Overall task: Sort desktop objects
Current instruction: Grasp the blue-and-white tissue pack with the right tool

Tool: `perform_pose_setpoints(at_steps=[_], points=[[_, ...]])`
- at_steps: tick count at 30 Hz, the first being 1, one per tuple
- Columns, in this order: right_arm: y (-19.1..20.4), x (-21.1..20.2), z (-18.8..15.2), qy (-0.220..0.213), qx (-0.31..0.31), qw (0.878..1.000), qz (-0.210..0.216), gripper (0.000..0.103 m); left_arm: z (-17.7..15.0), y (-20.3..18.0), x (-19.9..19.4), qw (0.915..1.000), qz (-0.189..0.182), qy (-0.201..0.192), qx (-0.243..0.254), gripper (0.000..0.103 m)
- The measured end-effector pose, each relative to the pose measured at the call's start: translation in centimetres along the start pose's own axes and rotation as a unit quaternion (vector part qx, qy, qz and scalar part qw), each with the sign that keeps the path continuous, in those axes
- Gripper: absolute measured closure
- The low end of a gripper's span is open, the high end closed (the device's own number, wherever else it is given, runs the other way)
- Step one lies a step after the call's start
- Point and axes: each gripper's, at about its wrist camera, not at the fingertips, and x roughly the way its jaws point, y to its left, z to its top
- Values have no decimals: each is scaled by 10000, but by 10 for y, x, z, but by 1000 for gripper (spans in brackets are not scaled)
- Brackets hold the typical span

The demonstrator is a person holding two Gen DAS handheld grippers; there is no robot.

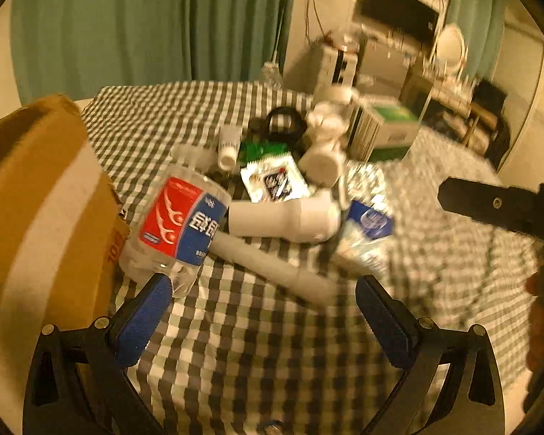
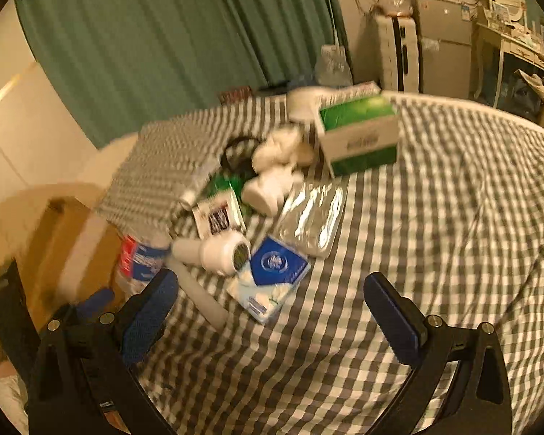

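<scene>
Left gripper [image 1: 263, 290]: hovered low, jaws wide, empty.
Right gripper [image 2: 270, 288]: likewise wide, empty.
Water bottle [image 1: 177, 224]: touching left finger.
Tissue pack [image 2: 272, 275]: just ahead of right jaws.

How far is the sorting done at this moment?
Nothing looks sorted yet. The bottle, the tissue pack, the white jars and the green box lie in one pile on the checked cloth. Both tools, left and right, are open and hold nothing. All remains to do.
</scene>
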Motion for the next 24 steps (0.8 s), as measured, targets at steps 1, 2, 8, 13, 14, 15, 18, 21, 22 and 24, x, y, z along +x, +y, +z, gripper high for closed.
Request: perform_pose_setpoints(at_steps=[1, 2, 8, 13, 14, 15, 18, 21, 22, 24], points=[[3, 6, -1, 45, -22, 10000, -24, 0, -1, 0, 9, 10000, 16, 58, -7, 0], [5, 12, -2, 74, -52, 9999, -54, 1, -2, 2, 12, 9999, 56, 83, -81, 0], [23, 58, -7, 523, -13, 9984, -229, 15, -4, 19, 12, 9990, 304, 93, -301, 0], [28, 81, -13, 892, -159, 9941, -591, 35, -6, 27, 17, 9986, 318, 143, -395, 0], [27, 79, -13, 907, -187, 9941, -572, 36, -7, 27, 18, 9988, 274, 135, -385, 0], [25, 73, -10, 928, -164, 9941, -537, 37, -7, 27, 19, 9989, 216, 147, -392, 0], [24, 47, -2, 666, -205, 9951, -702, 37, -5, 25, 21, 9979, -97, 200, -612, 0], [25, 25, 5, 321, -335, 9954, -835, 37, 4, 23, 24, 9934, -474, 142, -1039, 0], [25, 18, 6, 234, -322, 9959, -817, 37, 7, 23, 25, 9902, -635, 78, -1240, 0], [21, 6, 11, 134, -62, 9986, -498, 37, 12, 19, 31, 9848, -759, 78, -1559, 0]])
